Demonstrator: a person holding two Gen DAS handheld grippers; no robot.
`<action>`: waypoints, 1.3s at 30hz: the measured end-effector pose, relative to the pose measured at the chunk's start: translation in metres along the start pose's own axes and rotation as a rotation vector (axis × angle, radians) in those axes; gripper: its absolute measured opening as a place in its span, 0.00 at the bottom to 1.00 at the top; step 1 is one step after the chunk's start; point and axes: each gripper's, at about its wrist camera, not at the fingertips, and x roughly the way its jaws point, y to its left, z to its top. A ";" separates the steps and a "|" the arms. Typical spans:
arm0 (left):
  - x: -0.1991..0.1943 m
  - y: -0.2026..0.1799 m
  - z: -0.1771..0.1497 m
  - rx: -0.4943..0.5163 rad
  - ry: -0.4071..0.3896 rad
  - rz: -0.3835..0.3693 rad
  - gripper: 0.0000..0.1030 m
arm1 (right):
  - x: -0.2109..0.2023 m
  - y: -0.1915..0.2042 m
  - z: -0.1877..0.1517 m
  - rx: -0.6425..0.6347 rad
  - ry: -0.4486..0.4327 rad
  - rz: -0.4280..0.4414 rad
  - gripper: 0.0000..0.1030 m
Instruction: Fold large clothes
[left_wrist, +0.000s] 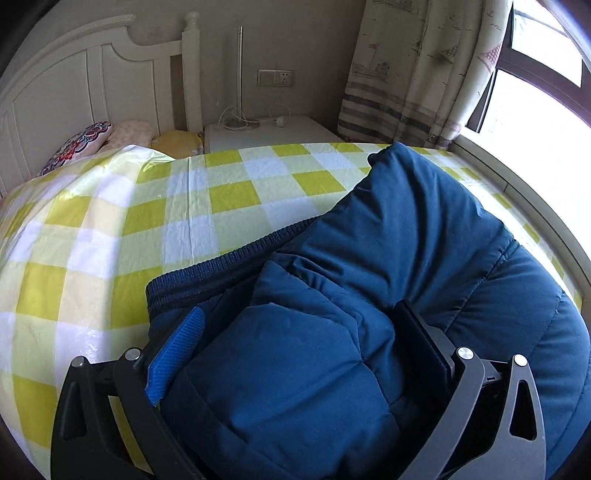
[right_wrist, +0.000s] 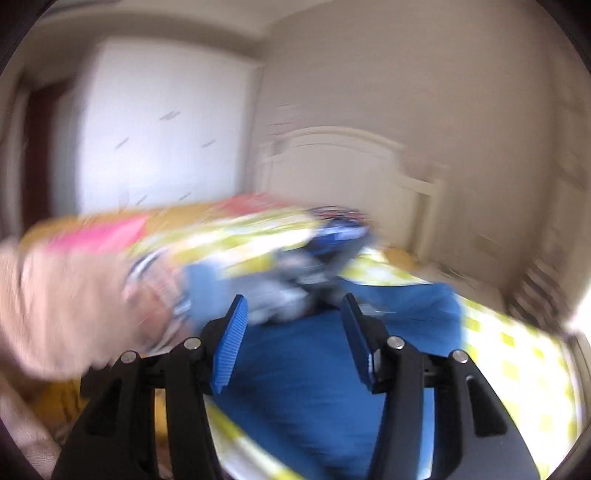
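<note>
My left gripper (left_wrist: 299, 354) grasps a jacket (left_wrist: 424, 229) fold on the bed (left_wrist: 229, 192); right gripper (right_wrist: 295, 343) fingers released, empty. Next: regrasp.

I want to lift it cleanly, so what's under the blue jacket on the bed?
The jacket lies on the yellow checked sheet, which shows all around it. Anything directly beneath its padded bulk is covered and cannot be seen.
</note>
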 end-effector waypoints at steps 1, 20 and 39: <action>-0.001 -0.002 0.000 0.000 -0.001 0.001 0.96 | 0.003 -0.014 0.001 0.048 0.011 -0.057 0.51; -0.097 -0.018 0.064 0.035 -0.116 0.214 0.96 | 0.074 0.031 -0.069 -0.238 0.229 0.096 0.47; -0.020 0.016 -0.023 -0.197 -0.018 0.339 0.96 | 0.100 -0.097 0.031 -0.070 0.170 -0.021 0.25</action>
